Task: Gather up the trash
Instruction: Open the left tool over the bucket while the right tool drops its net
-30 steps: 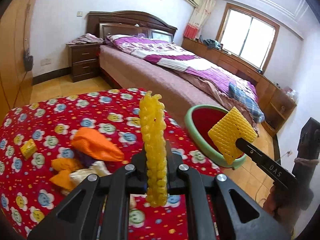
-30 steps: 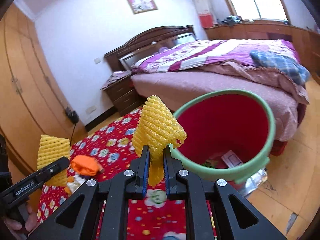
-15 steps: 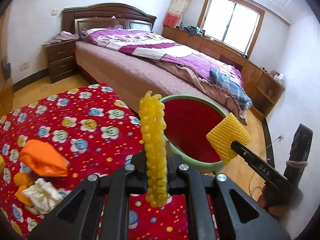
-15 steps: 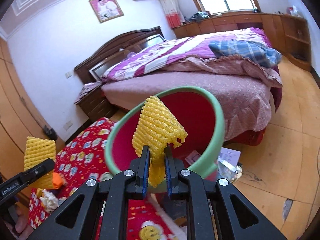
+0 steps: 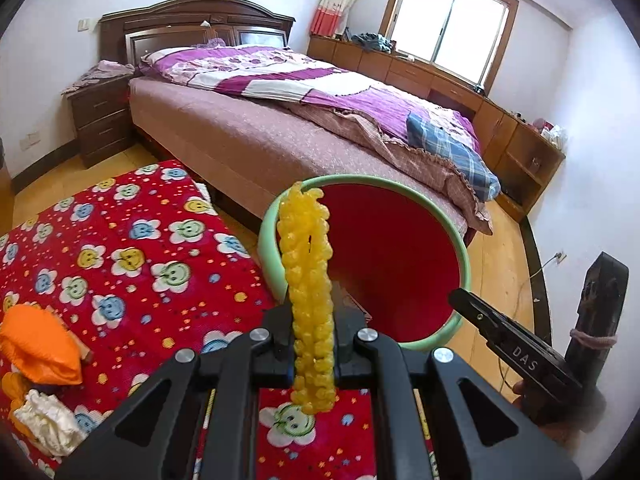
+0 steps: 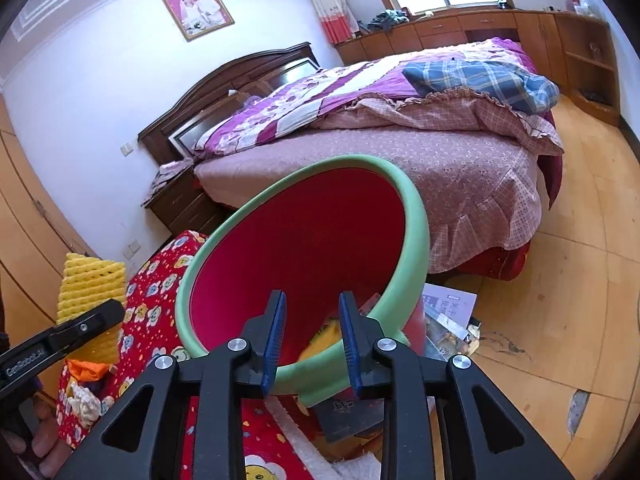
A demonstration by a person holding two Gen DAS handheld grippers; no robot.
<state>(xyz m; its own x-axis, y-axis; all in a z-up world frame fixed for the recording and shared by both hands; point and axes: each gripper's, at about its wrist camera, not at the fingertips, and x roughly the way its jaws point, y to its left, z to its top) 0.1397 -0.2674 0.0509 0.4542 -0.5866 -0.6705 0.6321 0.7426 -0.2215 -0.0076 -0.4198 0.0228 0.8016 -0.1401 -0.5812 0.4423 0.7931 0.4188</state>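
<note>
Bedroom scene: one wooden bed with purple-and-white quilt point(image 5: 304, 80), one folded blue plaid cloth point(image 6: 480, 76) on its foot end, one dark wooden nightstand point(image 5: 100, 116), one framed portrait point(image 6: 199, 10) on the white wall, yellow wood floor.

Low surface under me is one red flower-print blanket point(image 5: 132, 264). On it, at the left edge in the left view: one orange crumpled plastic bag point(image 5: 38, 346) and one white crumpled paper wad point(image 5: 48, 426) just beside it, touching or not I cannot tell.

One round bin with green rim and red inside point(image 5: 465, 256) stands just beside the blanket edge, between blanket and bed. Through my right view I see a blurred yellow scrap point(image 6: 326, 334) low inside it; what it is I cannot tell. Printed papers point(image 6: 448, 308) lie on the floor next to the bin, count unclear.

My left gripper point(image 5: 308, 344) has its jaws clamped on one yellow foam net sleeve point(image 5: 308, 280), held upright, its top in line with the bin's near rim. In the right view the same sleeve shows at far left, over the blanket.

My right gripper point(image 6: 312, 336) has jaws parted, nothing between the two blue pads point(image 6: 276, 336), aimed into the bin mouth.
</note>
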